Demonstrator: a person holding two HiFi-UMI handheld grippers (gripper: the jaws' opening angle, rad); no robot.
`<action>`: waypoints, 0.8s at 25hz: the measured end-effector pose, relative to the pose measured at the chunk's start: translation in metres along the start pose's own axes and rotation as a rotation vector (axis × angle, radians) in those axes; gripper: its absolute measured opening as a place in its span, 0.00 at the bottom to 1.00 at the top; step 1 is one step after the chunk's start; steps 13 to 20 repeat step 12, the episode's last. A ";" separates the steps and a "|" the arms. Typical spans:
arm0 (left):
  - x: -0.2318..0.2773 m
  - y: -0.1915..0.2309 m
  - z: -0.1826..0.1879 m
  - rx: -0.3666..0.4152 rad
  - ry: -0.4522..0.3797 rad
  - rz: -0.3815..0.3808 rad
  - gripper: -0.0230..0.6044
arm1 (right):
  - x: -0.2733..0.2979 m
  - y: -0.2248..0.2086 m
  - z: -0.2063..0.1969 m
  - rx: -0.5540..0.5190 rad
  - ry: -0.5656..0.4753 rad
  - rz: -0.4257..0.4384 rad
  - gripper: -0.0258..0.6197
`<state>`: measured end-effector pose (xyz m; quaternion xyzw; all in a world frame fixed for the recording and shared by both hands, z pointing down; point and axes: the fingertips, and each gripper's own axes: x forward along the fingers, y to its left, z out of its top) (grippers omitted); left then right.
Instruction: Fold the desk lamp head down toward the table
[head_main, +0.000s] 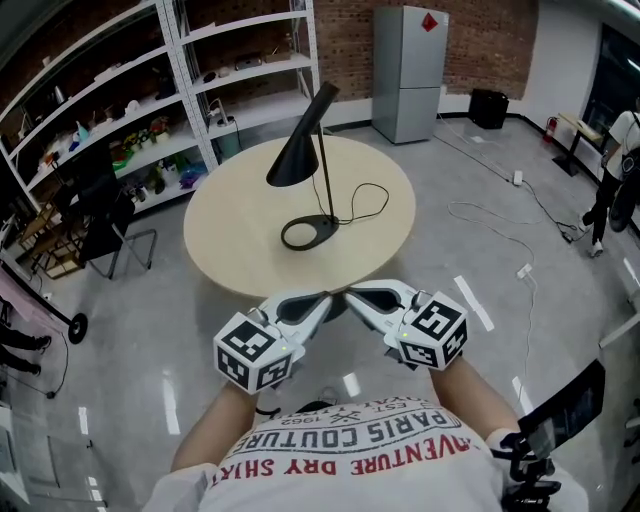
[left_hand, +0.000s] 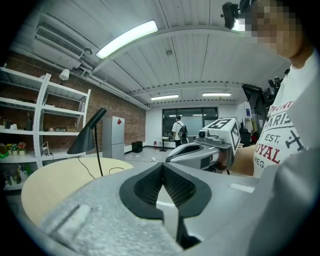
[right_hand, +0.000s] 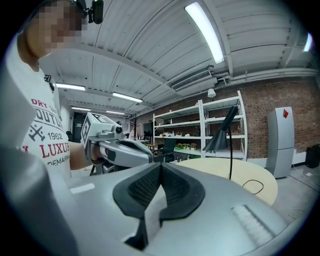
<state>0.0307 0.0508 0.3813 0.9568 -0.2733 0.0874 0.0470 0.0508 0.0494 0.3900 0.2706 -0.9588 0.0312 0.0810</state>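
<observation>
The left hand-held gripper (head_main: 322, 298) and right hand-held gripper (head_main: 358, 293) are both closed and empty, held short of the round bench (head_main: 240, 240). The black desk lamp (head_main: 325, 165) stands mid-bench with its head (head_main: 298, 148) raised. Pressing that head down with nothing steadying the base (head_main: 310, 232) could tip the lamp over.

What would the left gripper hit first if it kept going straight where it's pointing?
Most likely the right gripper, just ahead and slightly off-centre from the left gripper's shut fingers; depth is hard to judge. The desk lamp stands off to one side of that line.
</observation>
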 end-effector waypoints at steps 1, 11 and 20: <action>0.000 -0.001 0.001 0.000 0.000 0.000 0.04 | -0.001 0.000 0.001 0.007 -0.005 -0.001 0.04; 0.000 -0.007 -0.004 -0.011 0.010 0.012 0.04 | -0.007 0.005 -0.004 0.024 -0.005 0.010 0.04; 0.001 -0.008 -0.004 -0.010 0.011 0.012 0.04 | -0.008 0.004 -0.004 0.020 -0.003 0.011 0.04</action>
